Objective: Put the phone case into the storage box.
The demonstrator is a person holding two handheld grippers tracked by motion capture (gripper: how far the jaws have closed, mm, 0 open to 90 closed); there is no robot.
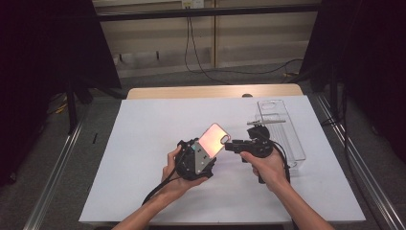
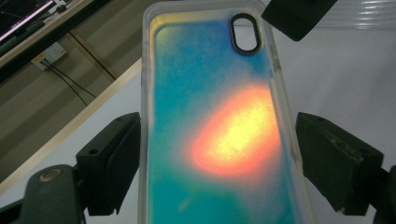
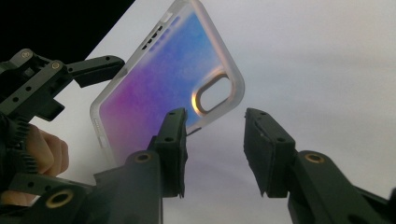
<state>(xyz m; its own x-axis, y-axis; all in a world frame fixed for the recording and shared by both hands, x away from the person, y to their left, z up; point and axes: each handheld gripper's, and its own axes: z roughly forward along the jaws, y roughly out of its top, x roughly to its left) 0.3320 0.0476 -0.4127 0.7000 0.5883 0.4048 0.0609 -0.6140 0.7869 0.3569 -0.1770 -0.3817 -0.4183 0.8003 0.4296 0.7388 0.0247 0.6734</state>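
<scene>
An iridescent phone case (image 1: 214, 139) with a clear rim and an oval camera hole is held tilted in the air above the white sheet. My left gripper (image 1: 205, 147) is shut on its long sides; in the left gripper view the case (image 2: 210, 116) sits between the two black jaws (image 2: 217, 158). My right gripper (image 1: 230, 143) is open, just beside the case's camera-hole corner. In the right gripper view its jaws (image 3: 215, 140) stand apart with nothing between them, and the case (image 3: 163, 79) hangs just beyond the left jaw.
A white sheet (image 1: 143, 143) covers the wooden table (image 1: 191, 92). A clear plastic box (image 1: 282, 134) lies at the right, behind my right gripper. Black curtains and floor cables surround the table.
</scene>
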